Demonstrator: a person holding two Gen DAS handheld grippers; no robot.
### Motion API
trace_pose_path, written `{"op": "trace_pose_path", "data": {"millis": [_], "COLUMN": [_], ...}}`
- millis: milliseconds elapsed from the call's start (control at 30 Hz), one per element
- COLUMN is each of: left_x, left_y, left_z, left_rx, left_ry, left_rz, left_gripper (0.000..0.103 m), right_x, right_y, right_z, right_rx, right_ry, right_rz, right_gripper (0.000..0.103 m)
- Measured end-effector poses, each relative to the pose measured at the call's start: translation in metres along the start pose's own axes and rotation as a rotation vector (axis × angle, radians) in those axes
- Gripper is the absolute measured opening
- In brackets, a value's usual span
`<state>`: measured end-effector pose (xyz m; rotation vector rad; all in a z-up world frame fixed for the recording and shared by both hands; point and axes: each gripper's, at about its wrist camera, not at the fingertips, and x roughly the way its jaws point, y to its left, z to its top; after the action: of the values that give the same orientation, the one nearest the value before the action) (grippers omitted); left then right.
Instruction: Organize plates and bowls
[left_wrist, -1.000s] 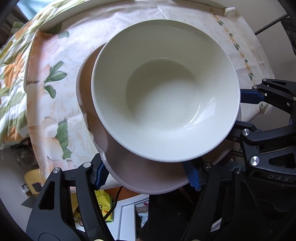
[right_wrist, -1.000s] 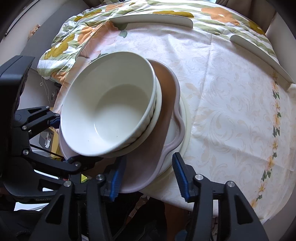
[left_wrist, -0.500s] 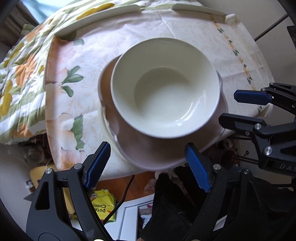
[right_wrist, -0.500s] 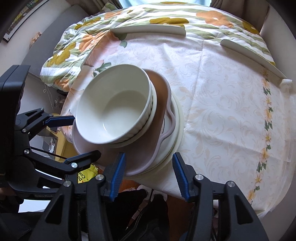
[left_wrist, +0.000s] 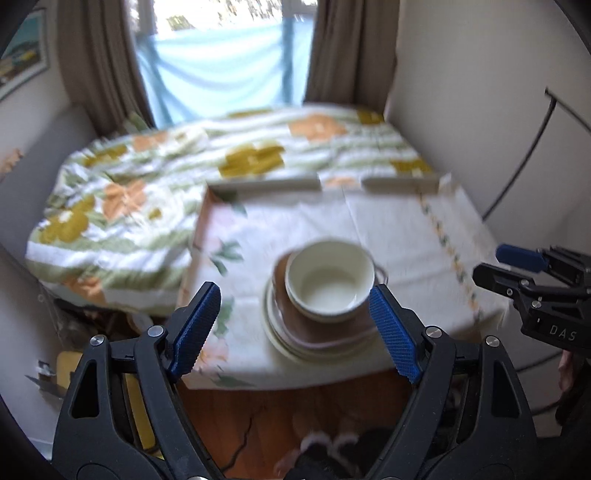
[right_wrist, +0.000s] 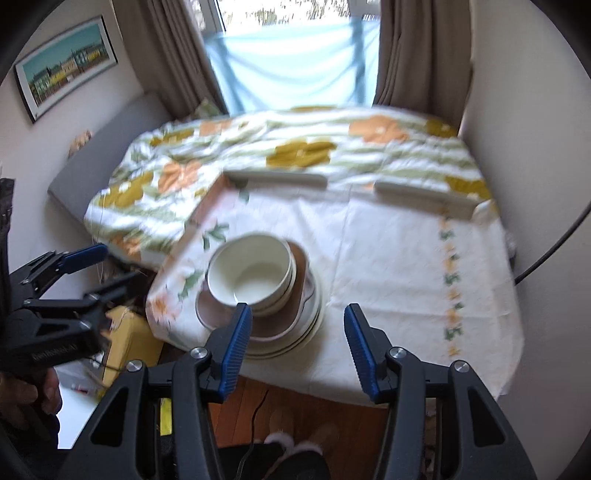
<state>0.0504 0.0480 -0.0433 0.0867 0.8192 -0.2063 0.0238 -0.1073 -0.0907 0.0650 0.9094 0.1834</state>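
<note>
A stack of dishes stands near the table's front left corner. White bowls (left_wrist: 328, 282) (right_wrist: 249, 271) are nested on top. Under them lies a pinkish-brown dish (left_wrist: 325, 328) (right_wrist: 273, 325), and under that cream plates (left_wrist: 280, 341) (right_wrist: 295, 341). My left gripper (left_wrist: 299, 328) is open and empty, drawn back in front of the table edge. My right gripper (right_wrist: 297, 343) is open and empty, also back from the stack. Each gripper shows at the side of the other's view, the right one (left_wrist: 532, 273) and the left one (right_wrist: 70, 273).
The table (right_wrist: 399, 258) has a floral cloth and two pale bars (right_wrist: 277, 179) (right_wrist: 421, 195) at its back. Behind lies a flowered bedspread (left_wrist: 129, 206) and a curtained window. Wooden floor, a yellow box (right_wrist: 125, 332) and my slippered feet (right_wrist: 295, 439) are below.
Both grippers have pulled back and up, away from the stack, which now looks small and far. The left gripper's jaws have opened wide. The dishes stay put on the table.
</note>
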Motion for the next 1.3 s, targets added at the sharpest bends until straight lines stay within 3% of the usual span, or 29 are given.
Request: {"op": "trace_pose_path", "data": {"millis": [33,100,167,200,233,500,833,1300], "left_x": [-0.015,-0.040,-0.063,-0.073,-0.081,-0.117,-0.121,-0.128], "left_y": [0.000,-0.001,-0.005,-0.008,-0.013,-0.049,-0.072,-0.075], "left_z": [0.001,0.002,0.001,-0.001,-0.003,-0.029,-0.044,-0.049], "left_rx": [-0.012,-0.032,-0.048,-0.053,-0.054,-0.031,-0.019,-0.028], "left_ry": [-0.047,-0.128,-0.204,-0.232,-0.252,-0.366,-0.373,-0.375], "left_rz": [0.012,0.041,0.051,0.052,0.057,0.106,0.097,0.100], "left_gripper": [0.087,0.103,0.103,0.103,0.103,0.103,0.103,0.103], "right_x": [-0.010,-0.032,-0.052,-0.062,-0.072,-0.112,-0.128,-0.134], "right_y": [-0.001,-0.003,-0.005,-0.008,-0.010,-0.027,-0.035,-0.033], "right_z": [0.001,0.002,0.001,0.000,-0.002,-0.029,-0.055,-0.059], "right_rx": [-0.001,-0.005,-0.012,-0.005,0.008,0.075,0.079,0.083], "right_ry": [-0.033,-0.106,-0.177,-0.218,-0.252,-0.364,-0.392,-0.400], "right_rz": [-0.014,-0.047,-0.087,-0.099,-0.102,-0.165,-0.202,-0.205], "right_gripper": [0.048,0.048,0.071,0.092,0.100,0.101,0.101,0.101]}}
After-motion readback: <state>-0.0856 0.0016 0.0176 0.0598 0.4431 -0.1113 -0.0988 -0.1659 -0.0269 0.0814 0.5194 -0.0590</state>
